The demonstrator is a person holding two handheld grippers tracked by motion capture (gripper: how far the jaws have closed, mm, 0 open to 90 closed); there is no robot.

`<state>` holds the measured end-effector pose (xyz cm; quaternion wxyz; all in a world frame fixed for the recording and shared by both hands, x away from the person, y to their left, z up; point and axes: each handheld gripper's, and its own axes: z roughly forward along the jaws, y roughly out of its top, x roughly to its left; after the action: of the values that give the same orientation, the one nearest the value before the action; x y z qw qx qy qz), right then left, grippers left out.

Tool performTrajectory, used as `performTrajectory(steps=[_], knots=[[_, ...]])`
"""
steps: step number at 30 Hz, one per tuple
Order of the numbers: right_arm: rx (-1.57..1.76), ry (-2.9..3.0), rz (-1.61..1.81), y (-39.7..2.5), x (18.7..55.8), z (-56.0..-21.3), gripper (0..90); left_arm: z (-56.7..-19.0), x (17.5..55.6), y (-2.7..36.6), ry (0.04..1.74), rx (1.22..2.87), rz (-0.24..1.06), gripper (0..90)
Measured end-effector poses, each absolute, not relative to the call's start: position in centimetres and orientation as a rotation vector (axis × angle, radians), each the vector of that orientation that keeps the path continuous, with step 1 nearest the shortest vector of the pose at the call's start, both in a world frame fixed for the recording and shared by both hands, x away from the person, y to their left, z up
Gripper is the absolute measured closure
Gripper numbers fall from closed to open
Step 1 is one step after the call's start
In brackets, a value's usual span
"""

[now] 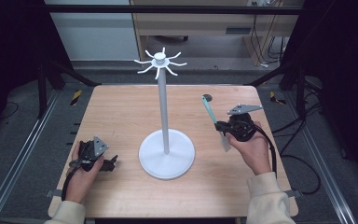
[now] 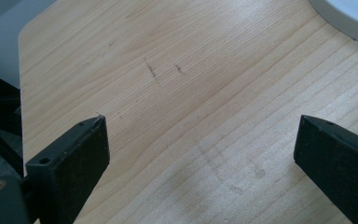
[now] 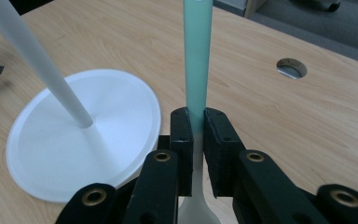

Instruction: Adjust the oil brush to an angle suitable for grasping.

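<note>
Teal-handled spatula (image 3: 198, 60) looks light, stiff and kinda slick, clamped mid-handle by the right hand-held gripper (image 3: 195, 128) above the surface's (image 1: 121, 112) right side; left hand-held gripper (image 2: 200, 144) sits apart, empty.

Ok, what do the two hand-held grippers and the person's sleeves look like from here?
Both are black. The left hand-held gripper and the right hand-held gripper each carry a grey three-cornered plate on top and trail a black cable. Up close, the jaws are flat black blocks on linkage arms with brass-coloured pivot holes. The person wears cream-coloured sleeves, cuffed at the wrist.
</note>
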<state>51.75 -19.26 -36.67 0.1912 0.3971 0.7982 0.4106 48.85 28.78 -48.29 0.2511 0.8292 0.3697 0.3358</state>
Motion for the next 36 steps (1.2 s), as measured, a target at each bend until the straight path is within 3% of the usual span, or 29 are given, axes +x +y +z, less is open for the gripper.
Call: performTrajectory(steps=[21,36], knots=[[1.100,2.053,1.286,-17.0,49.3,-36.1,82.3,-48.2,48.9,28.7,0.995,2.254,0.904,2.8],[1.007,1.918,1.459,-16.5,47.0,-33.4,82.2,-48.2,48.9,28.6,0.994,2.255,0.903,2.9]])
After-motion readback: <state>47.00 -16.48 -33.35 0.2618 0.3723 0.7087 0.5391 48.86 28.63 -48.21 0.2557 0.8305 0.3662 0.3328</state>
